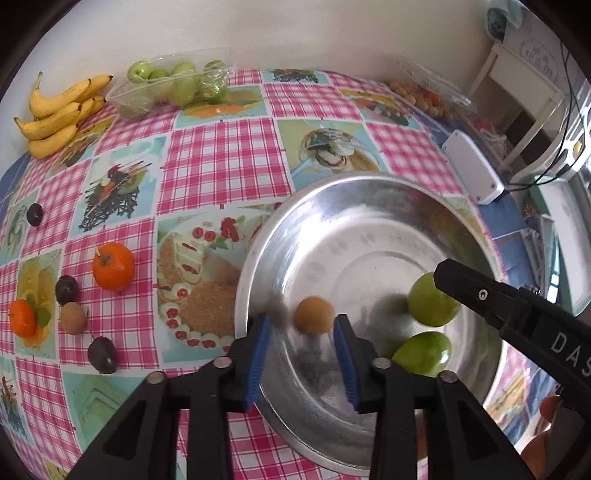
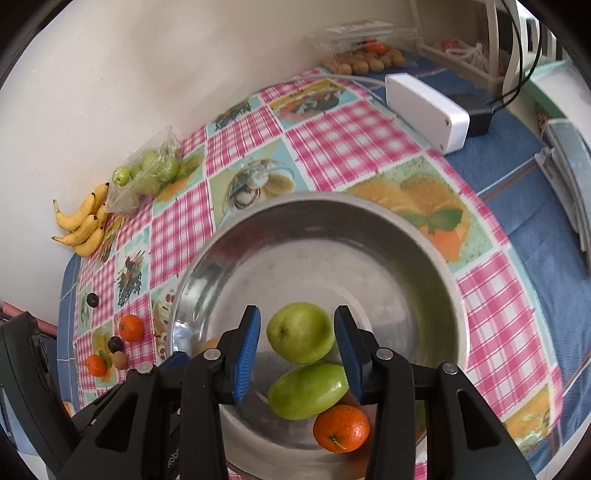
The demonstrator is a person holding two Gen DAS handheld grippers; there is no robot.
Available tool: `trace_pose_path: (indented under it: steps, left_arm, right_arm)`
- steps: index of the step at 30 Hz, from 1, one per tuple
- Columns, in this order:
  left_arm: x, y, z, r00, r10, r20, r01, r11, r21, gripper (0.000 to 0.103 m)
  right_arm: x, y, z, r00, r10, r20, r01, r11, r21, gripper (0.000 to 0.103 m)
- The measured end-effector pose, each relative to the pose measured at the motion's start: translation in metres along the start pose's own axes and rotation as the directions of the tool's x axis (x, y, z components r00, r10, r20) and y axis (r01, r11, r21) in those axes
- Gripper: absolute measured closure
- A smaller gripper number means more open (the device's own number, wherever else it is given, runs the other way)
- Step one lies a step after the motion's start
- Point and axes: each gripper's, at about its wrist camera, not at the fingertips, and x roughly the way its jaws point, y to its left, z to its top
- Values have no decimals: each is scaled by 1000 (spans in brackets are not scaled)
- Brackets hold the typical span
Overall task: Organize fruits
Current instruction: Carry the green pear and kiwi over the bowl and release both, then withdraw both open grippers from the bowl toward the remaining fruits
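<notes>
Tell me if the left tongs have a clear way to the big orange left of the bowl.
Probably yes: the orange sits alone on open tablecloth, and the left tongs look empty.

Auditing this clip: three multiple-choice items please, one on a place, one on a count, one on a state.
1. Where do the bananas lie? A in the metal bowl; B beside the clear tray, by the wall; C between the tongs.
2. How many green fruits are in the bowl? A one; B two; C four.
3. The left tongs are: A shut on a banana; B open around a brown fruit; C out of view.
B: they sit next to the tray. B: two lie there. B: gaps show beside both pads.
</notes>
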Motion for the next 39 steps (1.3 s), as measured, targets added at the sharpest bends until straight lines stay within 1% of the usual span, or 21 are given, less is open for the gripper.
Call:
trace_pose_path:
  steps: [2, 8, 13, 14, 15, 17, 19, 22, 26, 27, 29, 31, 32, 39]
  left_arm:
    - [-5, 2, 2, 1000, -3, 5, 3, 1000, -11, 61]
    - [-24, 16, 7, 999, -14, 30, 16, 998, -61, 54]
    - [-32, 31, 9, 999, 18, 33, -15, 994, -105, 43]
    - [-32, 35, 9, 999, 27, 29, -24, 993, -115, 43]
    - [-32, 39, 8, 999, 36, 25, -33, 992, -125, 41]
    - [-32, 48, 8, 998, 58, 16, -55, 988, -147, 37]
    - [-30, 56, 6, 997, 76, 7, -74, 984, -163, 32]
    - [-27, 68, 4, 995, 98, -7, -98, 977, -189, 26]
    - [-23, 79, 1, 992, 121, -27, -124, 969, -212, 18]
    - [-22, 82, 0, 991, 126, -31, -130, 967, -217, 16]
    - [-21, 86, -1, 990, 139, -36, -144, 964, -225, 11]
    - [-20, 90, -2, 988, 150, -38, -155, 961, -230, 2]
    - [-20, 92, -2, 987, 157, -37, -161, 959, -234, 1]
    - [-19, 102, -4, 979, 198, -48, -204, 949, -243, 0]
  right_arm:
    - [-6, 2, 1, 1000, -2, 7, 2, 1000, -7, 59]
    - [-26, 8, 3, 999, -29, 35, 31, 999, -37, 59]
    - [-32, 14, 0, 996, -86, 15, 86, 994, -66, 58]
    - [-32, 15, -2, 995, -98, 9, 98, 992, -74, 55]
    - [-31, 16, -3, 994, -105, 4, 105, 991, -78, 50]
    - [-28, 17, -6, 993, -116, -11, 115, 990, -84, 45]
    - [-25, 18, -8, 992, -125, -25, 122, 988, -92, 44]
    - [-17, 18, -11, 989, -138, -50, 133, 987, -95, 38]
    - [-4, 16, -16, 984, -153, -89, 145, 985, -91, 37]
    - [-2, 15, -17, 984, -154, -94, 146, 985, -90, 35]
    - [3, 15, -19, 982, -155, -106, 145, 985, -89, 33]
    - [7, 16, -20, 980, -159, -116, 149, 984, -95, 17]
    - [9, 17, -21, 980, -161, -118, 149, 984, -98, 9]
    - [13, 23, -25, 978, -165, -125, 151, 982, -112, 8]
